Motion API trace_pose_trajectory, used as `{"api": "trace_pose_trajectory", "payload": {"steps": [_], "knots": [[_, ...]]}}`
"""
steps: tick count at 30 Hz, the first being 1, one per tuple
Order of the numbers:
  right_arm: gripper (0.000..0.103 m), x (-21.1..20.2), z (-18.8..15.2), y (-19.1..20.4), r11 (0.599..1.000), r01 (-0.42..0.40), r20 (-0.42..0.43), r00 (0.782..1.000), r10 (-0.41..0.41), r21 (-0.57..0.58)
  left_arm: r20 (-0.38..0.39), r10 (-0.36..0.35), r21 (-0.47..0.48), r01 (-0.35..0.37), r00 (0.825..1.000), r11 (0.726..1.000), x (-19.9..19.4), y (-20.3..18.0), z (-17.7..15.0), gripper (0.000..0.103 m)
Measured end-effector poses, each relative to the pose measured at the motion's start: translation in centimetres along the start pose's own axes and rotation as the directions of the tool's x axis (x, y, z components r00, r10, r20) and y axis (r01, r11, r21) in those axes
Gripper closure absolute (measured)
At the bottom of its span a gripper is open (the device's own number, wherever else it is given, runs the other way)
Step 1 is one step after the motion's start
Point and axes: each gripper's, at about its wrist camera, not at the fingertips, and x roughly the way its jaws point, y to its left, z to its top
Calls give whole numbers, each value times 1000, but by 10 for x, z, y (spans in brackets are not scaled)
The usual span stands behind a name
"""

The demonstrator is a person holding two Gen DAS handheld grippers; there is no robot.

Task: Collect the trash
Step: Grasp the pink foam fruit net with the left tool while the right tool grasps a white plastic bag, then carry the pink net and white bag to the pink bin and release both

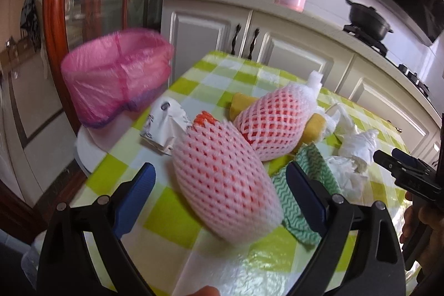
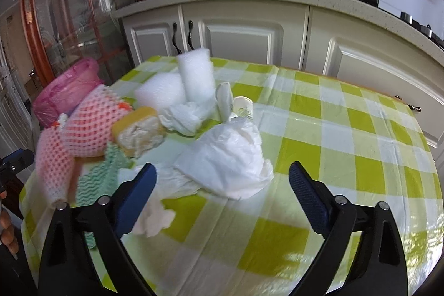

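Left wrist view: the left gripper (image 1: 220, 194) is spread wide, with the nearer pink foam fruit net (image 1: 224, 182) lying between its blue fingers (image 1: 137, 193) on the green-and-white checked tablecloth (image 1: 177, 212); whether the pads touch it cannot be told. A pickup is judged to be the step in hand; next the jaws would need to be closed on the net and it carried to the pink-lined waste bin (image 1: 116, 74), which is seen beyond the table's far left edge. A second foam net (image 1: 274, 124) lies just behind, partly hiding yellow sponges (image 1: 242, 103). The bin is blurred.

Right wrist view: the right gripper (image 2: 222, 194) is likewise held open and empty over crumpled white tissue (image 2: 230, 165). White foam blocks (image 2: 194, 76) lie behind. The left edge of the pile is smeared by blur, and the bin's inside is not shown.
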Motion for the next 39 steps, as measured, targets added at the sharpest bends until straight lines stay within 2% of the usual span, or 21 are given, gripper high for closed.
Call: {"api": "trace_pose_trajectory", "payload": {"steps": [2,4,6,9,11,14,20,28,33,39], "knots": [[17,9,5,-3,1000,-7,-25,1000,7,-12,-25,-2,-19,1,1000,1000,11,-1,2,12],[21,20,9,-5,999,-15,-54,998,13,-28,-61,7,-36,-9,998,999,24,0,4,13],[37,29,9,-5,999,-25,-83,996,22,-36,-94,-10,-60,5,996,998,34,0,5,21],[54,36,6,-3,997,-54,-111,993,48,-57,-145,-26,-85,14,989,996,47,0,3,39],[60,35,5,0,995,-65,-109,992,57,-74,-157,-36,-81,23,987,996,51,-2,1,54],[68,30,2,0,994,-76,-109,992,68,-78,-166,-51,-85,37,985,996,51,-2,1,70],[73,6,0,-7,995,-76,-73,995,71,-58,-133,-84,-81,74,988,994,29,-3,4,74],[79,-39,18,-11,997,-70,17,997,70,-40,-67,-97,-65,93,993,994,-7,-3,13,74],[79,-59,36,1,993,-99,69,992,103,-56,-25,-93,-75,91,995,993,-21,7,21,74],[79,-63,74,39,980,-172,111,977,183,-105,50,-55,-83,59,997,995,-38,29,47,74]]}}
